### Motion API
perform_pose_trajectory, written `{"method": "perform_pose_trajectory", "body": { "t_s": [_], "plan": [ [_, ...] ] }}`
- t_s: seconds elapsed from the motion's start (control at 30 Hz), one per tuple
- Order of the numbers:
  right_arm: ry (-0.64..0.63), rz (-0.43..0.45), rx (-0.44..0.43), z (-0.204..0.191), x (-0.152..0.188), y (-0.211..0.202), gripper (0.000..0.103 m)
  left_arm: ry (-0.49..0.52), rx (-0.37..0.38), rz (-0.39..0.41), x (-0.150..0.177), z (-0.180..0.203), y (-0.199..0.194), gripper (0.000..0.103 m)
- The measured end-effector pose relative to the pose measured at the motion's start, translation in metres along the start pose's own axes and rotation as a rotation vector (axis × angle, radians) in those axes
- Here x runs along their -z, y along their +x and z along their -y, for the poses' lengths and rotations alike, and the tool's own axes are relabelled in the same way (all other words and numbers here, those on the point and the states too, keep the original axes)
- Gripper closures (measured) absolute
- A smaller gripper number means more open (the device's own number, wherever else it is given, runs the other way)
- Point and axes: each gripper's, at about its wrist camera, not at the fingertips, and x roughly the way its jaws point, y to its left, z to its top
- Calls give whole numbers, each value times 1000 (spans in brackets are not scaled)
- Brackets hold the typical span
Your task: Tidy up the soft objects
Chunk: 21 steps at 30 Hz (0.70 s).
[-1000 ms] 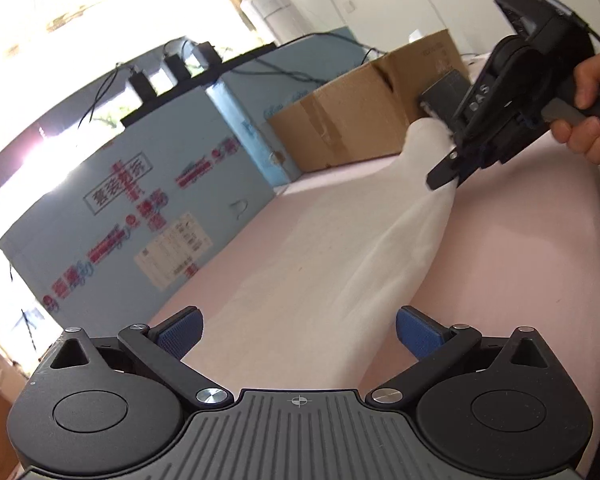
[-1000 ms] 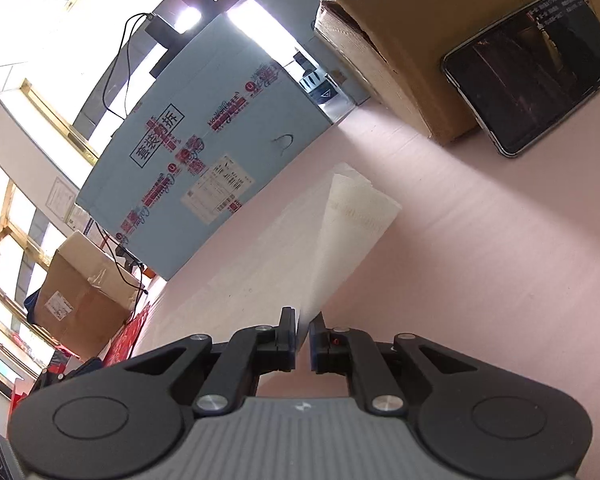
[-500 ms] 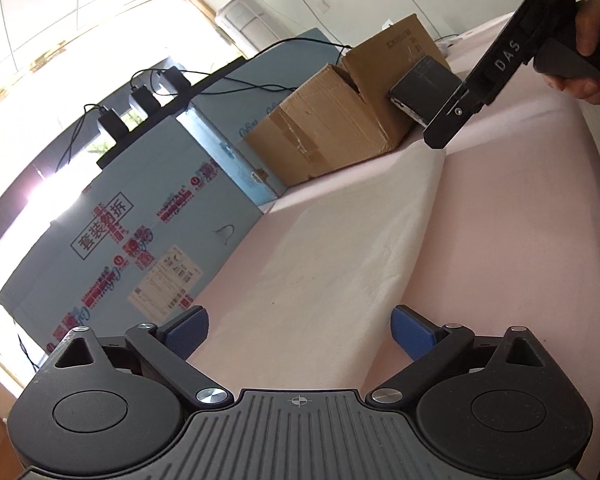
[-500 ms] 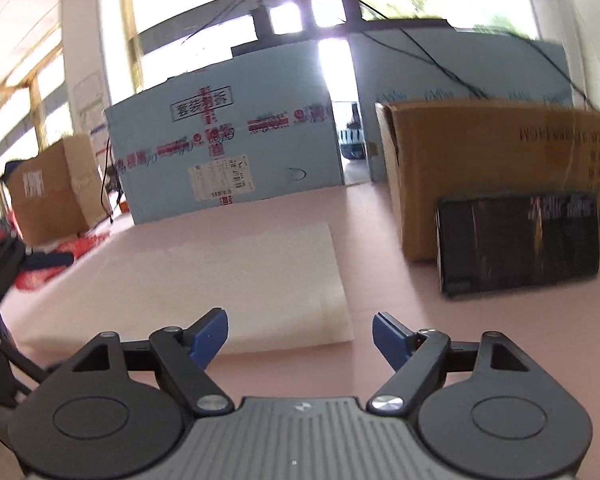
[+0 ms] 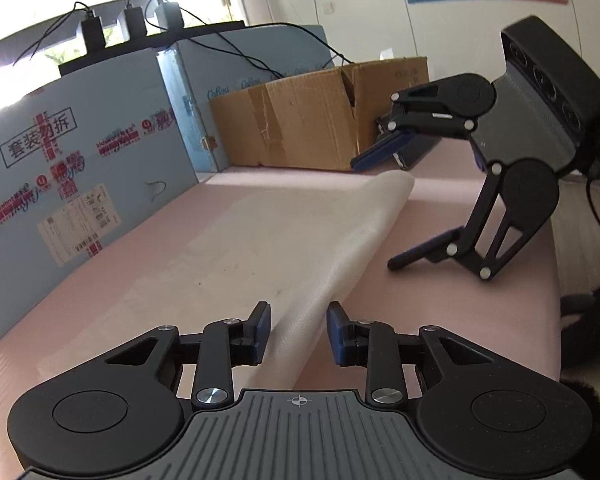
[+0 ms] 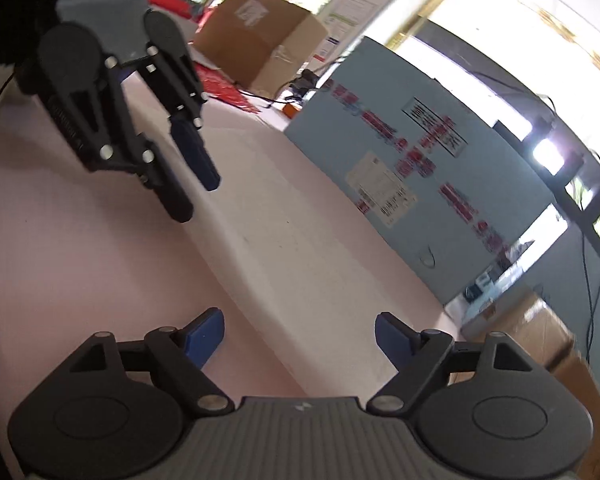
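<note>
A white cloth (image 5: 260, 232) lies folded flat on the pink surface (image 5: 440, 320), its rounded fold edge running along the right side. My left gripper (image 5: 298, 334) is low at the near end of that edge. It is open, its fingers narrowed, and the fold runs between them without being pinched. My right gripper (image 5: 374, 214) hovers wide open just right of the cloth's far end, holding nothing. In the right wrist view the cloth (image 6: 284, 248) stretches ahead of the open right gripper (image 6: 300, 320) toward the left gripper (image 6: 198, 200).
A brown cardboard box (image 5: 300, 120) stands at the back, with a dark phone (image 5: 416, 152) leaning on it behind the right gripper. A tall light-blue printed box (image 5: 80, 152) walls the left side. The pink surface's edge drops off at the right.
The right gripper let go of the cloth's raised corner, opened wide and swung round to face the left gripper. The cloth now lies flat and folded. The left fingers have narrowed around the fold.
</note>
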Motion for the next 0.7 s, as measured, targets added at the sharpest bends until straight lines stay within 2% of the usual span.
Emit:
{"method": "perform_pose_trajectory", "body": {
  "t_s": [0.03, 0.07, 0.13, 0.27, 0.37, 0.4, 0.43, 0.47, 0.57, 0.6, 0.67, 0.7],
  "plan": [
    [-38, -2, -20, -1, -3, 4, 49, -3, -4, 15, 0, 0, -3, 73],
    [-64, -8, -36, -2, -5, 8, 69, 10, -13, 21, -1, 1, -4, 70],
    [-101, -12, -77, -2, -8, 16, 93, 103, -46, 12, 0, 14, -3, 62],
    [10, 1, -189, 14, -11, 18, 95, 257, -106, -48, 9, 32, 3, 60],
    [109, 2, -260, 29, -9, 8, 96, 286, -88, -68, 10, 33, -3, 61],
    [127, 3, -287, 33, -8, 2, 96, 274, -65, -77, 9, 30, -5, 65],
    [143, 4, -315, 36, -7, -4, 96, 259, -40, -86, 9, 26, -6, 77],
    [158, 1, -348, 40, -5, -9, 96, 216, 8, -100, 8, 17, -8, 87],
    [208, -43, -418, 50, 3, -9, 94, 18, 147, -117, 9, -13, -10, 90],
    [245, -60, -445, 55, 7, -5, 92, -32, 170, -116, 11, -19, -11, 90],
    [349, -97, -517, 69, 20, 4, 85, -236, 236, -106, 21, -42, -13, 90],
    [406, -108, -543, 76, 27, 8, 83, -307, 254, -94, 27, -49, -14, 90]
  ]
}}
